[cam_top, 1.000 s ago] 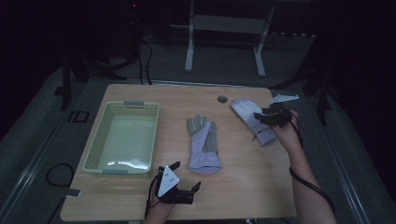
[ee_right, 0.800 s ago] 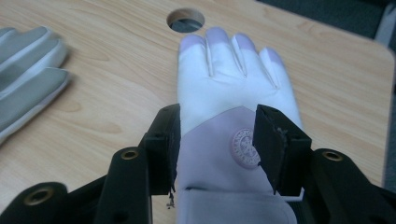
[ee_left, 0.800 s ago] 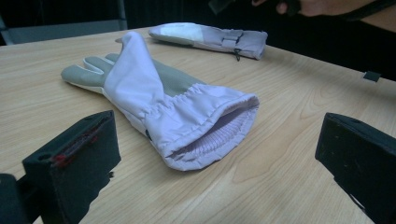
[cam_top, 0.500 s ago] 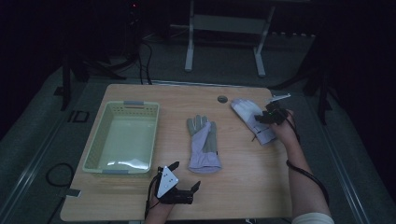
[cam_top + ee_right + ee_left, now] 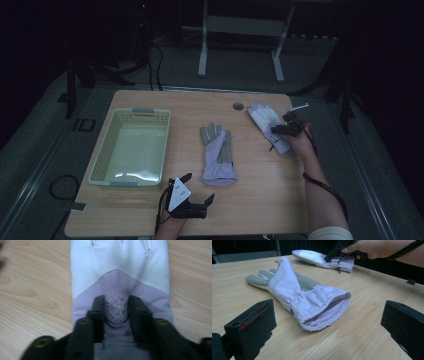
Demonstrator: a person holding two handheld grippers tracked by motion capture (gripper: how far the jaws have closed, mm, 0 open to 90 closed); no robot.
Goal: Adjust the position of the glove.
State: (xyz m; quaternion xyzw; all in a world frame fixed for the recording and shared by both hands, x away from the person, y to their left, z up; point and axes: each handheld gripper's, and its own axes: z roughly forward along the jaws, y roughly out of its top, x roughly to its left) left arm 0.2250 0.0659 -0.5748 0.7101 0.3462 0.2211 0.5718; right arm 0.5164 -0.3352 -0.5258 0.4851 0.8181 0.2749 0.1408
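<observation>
The right gripper [image 5: 280, 129] pinches the far glove [image 5: 264, 119] between narrowed fingers, while the left gripper [image 5: 200, 191] rests wide-fingered on the table [image 5: 260, 200] near the middle glove [image 5: 218, 154].

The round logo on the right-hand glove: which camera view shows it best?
The right gripper view: the logo sits close up between the right claw's jaws. In the high view that glove is small, and the left gripper view shows it far off.

A lilac fabric glove with a grey palm [image 5: 218, 155] lies flat in the middle of the wooden worktop [image 5: 260, 200], fingers pointing away, cuff open. A second lilac and white glove with a round badge [image 5: 266, 121] lies further right, seemingly pinched at the cuff.
</observation>
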